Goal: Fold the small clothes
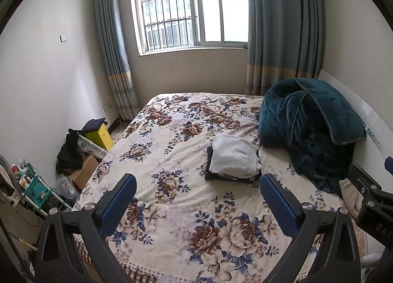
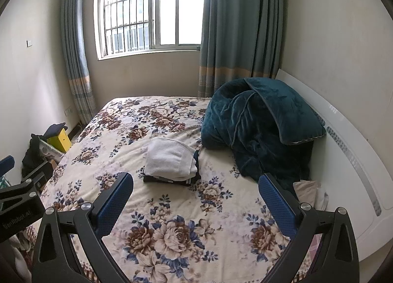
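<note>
Item: bed [image 1: 172,209] with floral cover, set under a barred window [image 1: 186,10] with blue-grey curtains

Task goods: a small stack of folded clothes [image 1: 232,160] on the bed cover, toward the right half, just beside a heaped teal blanket [image 1: 309,130]. Top piece is a white folded cloth [image 2: 172,157]; beneath it a dark garment [image 2: 169,181] shows at the front edge, and more layers may lie between, though the count cannot be told. The stack sits square and compact, edges roughly aligned

Left gripper [image 1: 197,199]: fingers spread wide, released, nothing between them; held above the near part of the bed, well apart from the stack

Right gripper [image 2: 195,197]: fingers likewise spread wide and empty, held over the near bed cover, the stack ahead and between the finger lines but not touched

Other goods: a pale crumpled cloth [image 2: 308,190] at the foot of the blanket by the white headboard [image 2: 343,150]; it cannot be told whether this is a garment awaiting folding. Boxes and a yellow container [image 1: 102,136] on the floor at the left

Progress, as judged: folding looks largely done, the visible pieces already stacked; no loose garment lies spread on the open cover. What may be left is the pale cloth, if it belongs to the task, or fetching another piece
</note>
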Motion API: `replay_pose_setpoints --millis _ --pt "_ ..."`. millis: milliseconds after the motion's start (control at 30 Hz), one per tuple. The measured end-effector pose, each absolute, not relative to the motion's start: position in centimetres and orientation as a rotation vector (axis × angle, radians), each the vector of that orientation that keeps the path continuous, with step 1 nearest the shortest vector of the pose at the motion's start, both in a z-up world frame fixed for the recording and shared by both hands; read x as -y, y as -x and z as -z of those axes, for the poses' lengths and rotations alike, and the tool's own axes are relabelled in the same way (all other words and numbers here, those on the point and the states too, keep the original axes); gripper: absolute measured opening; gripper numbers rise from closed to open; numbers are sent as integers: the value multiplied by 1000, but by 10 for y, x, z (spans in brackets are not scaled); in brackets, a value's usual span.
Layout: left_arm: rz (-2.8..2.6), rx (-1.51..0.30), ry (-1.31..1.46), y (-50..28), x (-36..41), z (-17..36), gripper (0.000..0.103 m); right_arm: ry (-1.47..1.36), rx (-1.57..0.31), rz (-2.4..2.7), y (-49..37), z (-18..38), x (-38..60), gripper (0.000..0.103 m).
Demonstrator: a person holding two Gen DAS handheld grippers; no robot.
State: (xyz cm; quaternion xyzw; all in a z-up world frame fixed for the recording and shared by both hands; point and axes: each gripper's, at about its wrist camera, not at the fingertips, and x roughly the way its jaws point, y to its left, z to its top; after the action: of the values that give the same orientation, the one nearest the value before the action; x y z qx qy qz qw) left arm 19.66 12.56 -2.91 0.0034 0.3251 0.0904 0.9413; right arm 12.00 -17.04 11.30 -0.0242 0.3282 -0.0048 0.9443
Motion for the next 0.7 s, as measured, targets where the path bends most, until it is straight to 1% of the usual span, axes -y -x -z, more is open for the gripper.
replay_pose_setpoints --millis 700 --pt "-184 -658 -5 -197 -123 27 103 55 -666 0 -126 -112 167 103"
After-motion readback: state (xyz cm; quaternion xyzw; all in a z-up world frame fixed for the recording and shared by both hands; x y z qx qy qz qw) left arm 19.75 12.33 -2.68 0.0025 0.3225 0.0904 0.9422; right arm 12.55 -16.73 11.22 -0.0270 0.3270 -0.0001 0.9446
